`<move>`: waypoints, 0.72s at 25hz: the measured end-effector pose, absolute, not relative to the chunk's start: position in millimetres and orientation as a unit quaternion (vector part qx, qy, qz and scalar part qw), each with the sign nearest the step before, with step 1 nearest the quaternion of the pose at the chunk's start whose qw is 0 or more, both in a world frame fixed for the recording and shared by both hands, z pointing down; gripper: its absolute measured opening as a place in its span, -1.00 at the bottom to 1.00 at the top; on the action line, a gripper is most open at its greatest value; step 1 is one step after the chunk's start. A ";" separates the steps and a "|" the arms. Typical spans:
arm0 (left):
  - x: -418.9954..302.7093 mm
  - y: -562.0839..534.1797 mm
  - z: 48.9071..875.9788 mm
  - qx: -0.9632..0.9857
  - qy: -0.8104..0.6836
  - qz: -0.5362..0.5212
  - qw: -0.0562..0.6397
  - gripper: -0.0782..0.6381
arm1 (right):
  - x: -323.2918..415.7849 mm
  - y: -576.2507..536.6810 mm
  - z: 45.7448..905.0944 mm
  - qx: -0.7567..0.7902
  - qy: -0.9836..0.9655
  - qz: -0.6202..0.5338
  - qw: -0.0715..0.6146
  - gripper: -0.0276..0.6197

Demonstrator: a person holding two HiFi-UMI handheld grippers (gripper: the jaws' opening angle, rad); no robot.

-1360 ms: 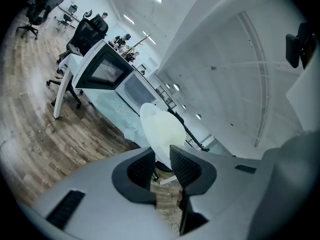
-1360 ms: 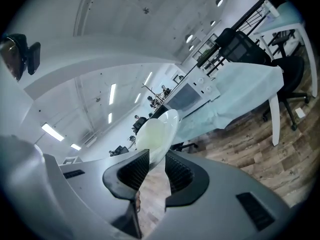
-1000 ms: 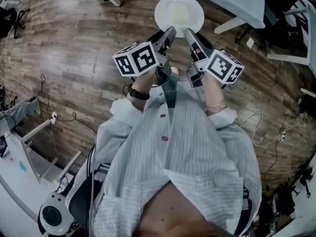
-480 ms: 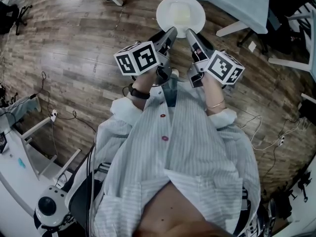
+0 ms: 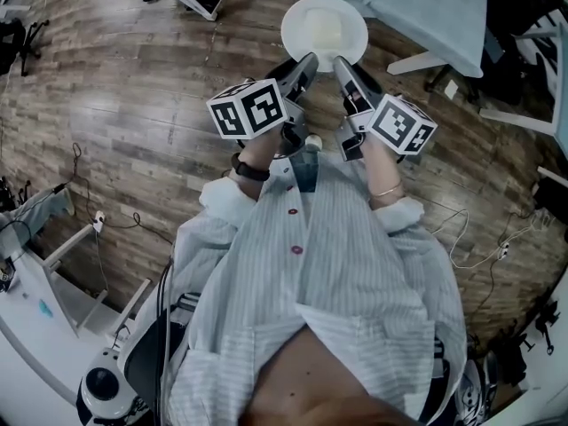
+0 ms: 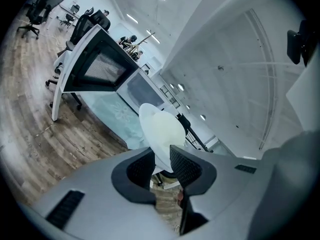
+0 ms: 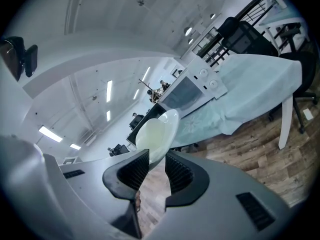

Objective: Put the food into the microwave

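Head view first: the food point(image 5: 325, 28), a pale yellowish patch, sat in the middle of a white plate point(image 5: 296, 11), and that plate was up in the air over the wooden floor point(image 5: 133, 96), carried at the near rim by both tools. The left gripper point(image 5: 307, 60) had the rim on its side, the right gripper point(image 5: 340, 60) just beside it on the other, the two noses angled in toward each other.

Into the left gripper view: the left gripper point(image 6: 161, 159) had its ribbed jaws clenched on the edge of the plate point(image 6: 148, 115), the food point(image 6: 164, 133) showing right above them. Right gripper view, same story: the right gripper point(image 7: 157, 165) had its jaws pinched onto the plate point(image 7: 171, 120), with the food point(image 7: 151, 134) lying in its hollow.

Further out, the microwave point(image 6: 141, 93) stood on a worktop point(image 6: 107, 111) draped in a pale cloth, its door point(image 6: 95, 66) swung wide open. The plate was well apart from it, not yet inside. From the right gripper view the microwave point(image 7: 192, 90) showed its knobs.
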State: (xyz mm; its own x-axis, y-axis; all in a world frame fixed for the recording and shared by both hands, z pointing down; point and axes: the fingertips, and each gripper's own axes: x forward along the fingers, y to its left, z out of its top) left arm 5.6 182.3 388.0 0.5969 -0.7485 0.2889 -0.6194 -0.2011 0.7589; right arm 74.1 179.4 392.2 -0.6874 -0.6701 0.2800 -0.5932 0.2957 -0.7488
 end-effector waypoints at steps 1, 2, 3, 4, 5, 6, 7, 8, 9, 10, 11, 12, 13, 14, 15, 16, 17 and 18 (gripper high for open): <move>-0.2 170.9 388.8 0.772 -0.442 -0.070 0.453 -0.52 | 68.3 168.1 393.1 -0.395 0.802 -0.446 0.042 -0.57; -4.9 160.6 389.2 0.772 -0.440 -0.069 0.454 -0.52 | 63.4 158.1 393.4 -0.397 0.801 -0.447 0.041 -0.57; -9.0 151.0 389.1 0.773 -0.438 -0.068 0.455 -0.52 | 59.2 148.9 393.4 -0.399 0.800 -0.447 0.040 -0.57; -12.9 142.0 388.7 0.774 -0.436 -0.066 0.454 -0.52 | 55.3 140.1 392.9 -0.401 0.799 -0.446 0.039 -0.57; -16.9 133.4 388.1 0.775 -0.435 -0.064 0.454 -0.52 | 51.3 131.6 392.3 -0.403 0.799 -0.445 0.038 -0.57; -21.0 125.3 387.5 0.776 -0.434 -0.062 0.454 -0.52 | 47.0 123.6 391.6 -0.404 0.798 -0.445 0.038 -0.57; -25.2 117.6 387.2 0.776 -0.433 -0.060 0.454 -0.52 | 42.7 116.1 391.1 -0.405 0.797 -0.446 0.039 -0.57; -29.3 110.0 387.5 0.776 -0.432 -0.059 0.455 -0.52 | 38.6 108.7 391.0 -0.406 0.796 -0.447 0.040 -0.57; -33.3 102.3 388.5 0.776 -0.432 -0.059 0.457 -0.52 | 34.7 101.0 391.6 -0.407 0.795 -0.448 0.040 -0.57; -36.6 94.0 389.9 0.776 -0.431 -0.058 0.458 -0.52 | 31.4 92.8 392.8 -0.407 0.794 -0.449 0.040 -0.57; -39.2 85.0 391.1 0.776 -0.429 -0.058 0.458 -0.52 | 28.7 84.4 394.4 -0.409 0.794 -0.449 0.041 -0.57; -41.0 76.0 392.0 0.778 -0.427 -0.059 0.457 -0.52 | 26.6 76.0 396.2 -0.410 0.793 -0.449 0.041 -0.57; -42.5 67.5 393.0 0.779 -0.425 -0.059 0.457 -0.52 | 25.0 68.1 397.8 -0.412 0.792 -0.449 0.042 -0.57; -44.0 59.8 394.4 0.780 -0.424 -0.058 0.457 -0.52 | 23.5 60.8 398.9 -0.414 0.791 -0.450 0.043 -0.57; -45.5 52.8 395.7 0.780 -0.423 -0.057 0.458 -0.52 | 22.3 54.0 399.4 -0.416 0.790 -0.449 0.045 -0.57; -46.6 46.0 396.5 0.780 -0.421 -0.056 0.459 -0.52 | 21.6 47.4 399.1 -0.418 0.789 -0.448 0.046 -0.57; -46.8 39.4 396.4 0.781 -0.418 -0.056 0.460 -0.52 | 21.6 41.1 398.2 -0.422 0.788 -0.446 0.048 -0.57; -46.5 33.3 395.8 0.782 -0.414 -0.057 0.462 -0.52 | 21.8 35.4 397.0 -0.426 0.787 -0.444 0.049 -0.57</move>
